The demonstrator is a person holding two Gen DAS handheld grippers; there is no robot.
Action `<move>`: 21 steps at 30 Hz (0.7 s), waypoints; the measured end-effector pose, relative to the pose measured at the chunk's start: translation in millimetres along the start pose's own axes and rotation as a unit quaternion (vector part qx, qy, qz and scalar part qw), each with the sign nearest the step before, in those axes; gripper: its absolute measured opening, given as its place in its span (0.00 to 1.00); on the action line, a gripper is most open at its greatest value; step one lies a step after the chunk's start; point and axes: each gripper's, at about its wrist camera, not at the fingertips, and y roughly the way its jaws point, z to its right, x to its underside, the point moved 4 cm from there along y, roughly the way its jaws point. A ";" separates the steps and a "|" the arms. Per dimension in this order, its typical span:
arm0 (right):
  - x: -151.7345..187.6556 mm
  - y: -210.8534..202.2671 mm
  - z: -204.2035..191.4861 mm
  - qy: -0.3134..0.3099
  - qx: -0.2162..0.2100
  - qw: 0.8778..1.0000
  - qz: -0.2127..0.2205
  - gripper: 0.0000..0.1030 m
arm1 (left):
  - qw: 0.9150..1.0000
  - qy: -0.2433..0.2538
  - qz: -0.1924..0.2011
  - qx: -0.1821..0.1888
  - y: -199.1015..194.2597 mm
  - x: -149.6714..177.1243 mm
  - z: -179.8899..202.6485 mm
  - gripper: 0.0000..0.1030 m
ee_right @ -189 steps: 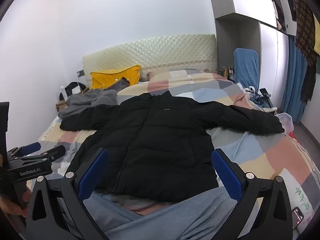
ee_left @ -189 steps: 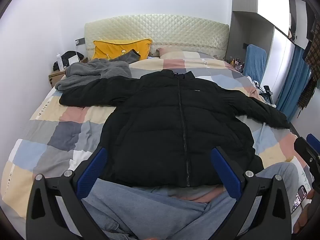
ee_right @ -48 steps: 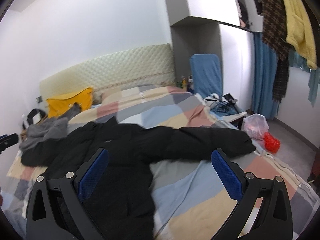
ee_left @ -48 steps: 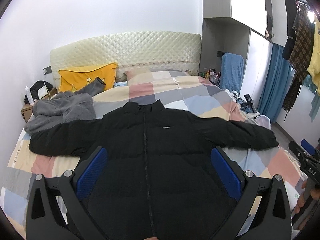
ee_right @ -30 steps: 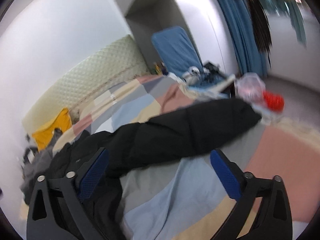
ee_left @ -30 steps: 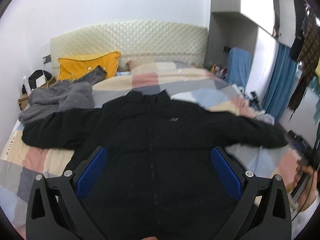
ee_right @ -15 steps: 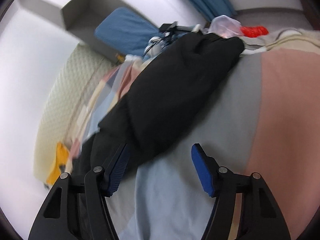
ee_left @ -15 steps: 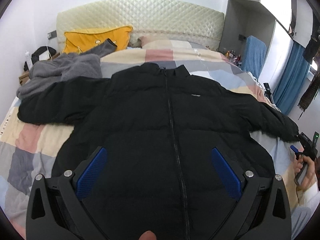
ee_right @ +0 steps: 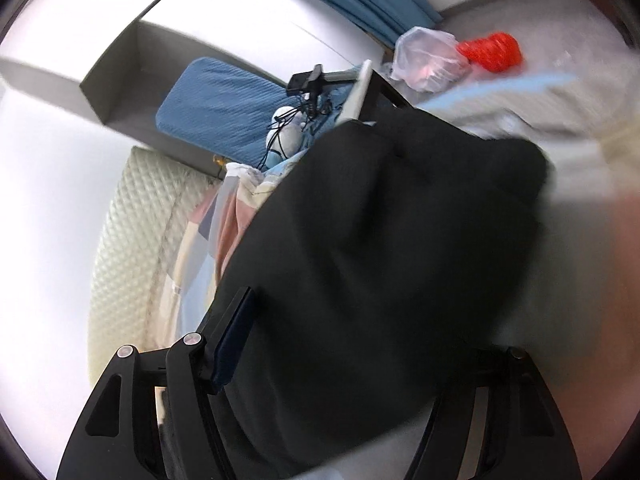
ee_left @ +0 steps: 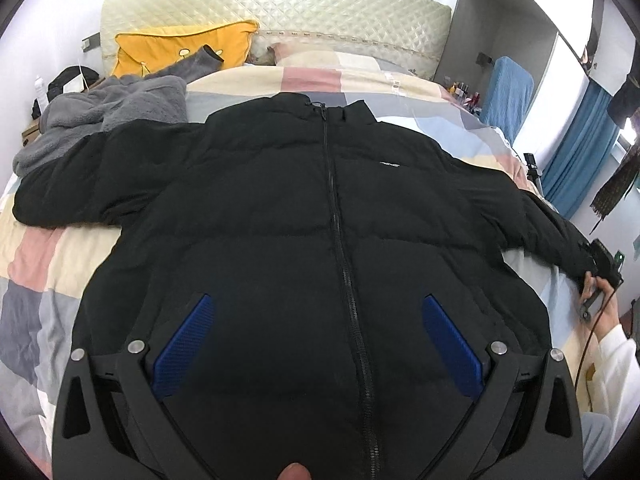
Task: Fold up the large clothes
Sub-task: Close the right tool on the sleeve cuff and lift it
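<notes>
Black jacket [ee_left: 280, 220] lies flat and unfolded on the bed [ee_left: 36, 264]. Left tool [ee_left: 316, 332] hovers wide open, empty, over the hem; right tool [ee_right: 360, 364] straddles the sleeve cuff [ee_right: 420, 208], its closure indeterminable. All folds remain.

Left wrist view: bright, even, diffuse light. The image is sharp across the centre. The jacket [ee_left: 320, 220] reads as a near-uniform black mass with faint quilting lines and little internal shadow detail. The headboard [ee_left: 276, 8] beyond the jacket shows soft sheen on its quilted surface. Daylight enters at the window [ee_left: 626, 136], right of the jacket, and is slightly overexposed. Fisheye distortion bows the bed [ee_left: 44, 264] outward; a dark vignette rings the corners.

Right wrist view: strong motion blur, heaviest to the right of the sleeve [ee_right: 384, 264]. The wall [ee_right: 44, 184] left of the sleeve is blown out to white. The horizon is steeply tilted.
</notes>
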 end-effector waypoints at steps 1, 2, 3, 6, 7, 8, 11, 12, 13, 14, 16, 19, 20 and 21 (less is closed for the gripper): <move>-5.1 1.8 -5.1 -0.014 0.011 1.000 0.005 0.36 | 1.000 0.001 0.001 -0.003 0.1 -2.7 -1.5 1.00; -8.4 1.3 -10.3 -0.030 0.023 0.999 0.010 0.25 | 1.000 0.002 0.004 -0.005 0.2 -4.9 -2.5 1.00; -14.7 0.9 -16.2 -0.046 0.034 0.998 0.012 0.18 | 1.000 0.002 0.008 -0.008 -0.9 -8.2 -4.4 1.00; -33.3 -3.7 -28.8 -0.063 0.041 0.997 0.022 0.08 | 1.000 0.000 0.026 -0.015 -6.0 -13.5 -10.7 1.00; -38.4 -7.6 -36.0 -0.071 0.047 0.996 0.028 0.07 | 0.999 -0.001 0.029 -0.015 -7.5 -14.1 -13.1 1.00; -42.3 -8.9 -43.0 -0.079 0.052 0.995 0.034 0.06 | 0.999 -0.003 0.033 -0.015 -8.9 -14.7 -16.3 1.00; -53.4 -19.7 -70.3 -0.108 0.063 0.991 0.055 0.05 | 0.999 -0.005 0.040 -0.020 -12.1 -14.2 -25.1 1.00; -56.0 -25.3 -81.4 -0.116 0.065 0.989 0.063 0.05 | 0.999 -0.003 0.041 -0.022 -12.5 -13.5 -26.7 1.00; -57.3 -31.6 -94.0 -0.127 0.066 0.987 0.069 0.05 | 0.999 -0.001 0.042 -0.024 -13.3 -13.0 -30.0 1.00; -57.7 -36.5 -106.9 -0.141 0.068 0.985 0.075 0.05 | 0.999 0.003 0.044 -0.026 -13.9 -12.3 -32.7 1.00; -53.9 -51.0 -141.7 -0.178 0.069 0.977 0.093 0.05 | 0.998 0.005 0.045 -0.032 -14.4 -11.3 -40.0 1.00; -40.8 -72.4 -199.9 -0.223 0.046 0.967 0.117 0.06 | 0.999 -0.007 0.047 -0.025 -17.7 -7.0 -51.7 1.00; -35.7 -76.7 -216.7 -0.234 0.038 0.964 0.123 0.06 | 0.998 -0.008 0.049 -0.024 -19.3 -5.3 -53.3 1.00; -27.0 -84.3 -237.2 -0.246 0.028 0.960 0.130 0.07 | 0.998 -0.011 0.051 -0.024 -21.7 -2.3 -55.6 1.00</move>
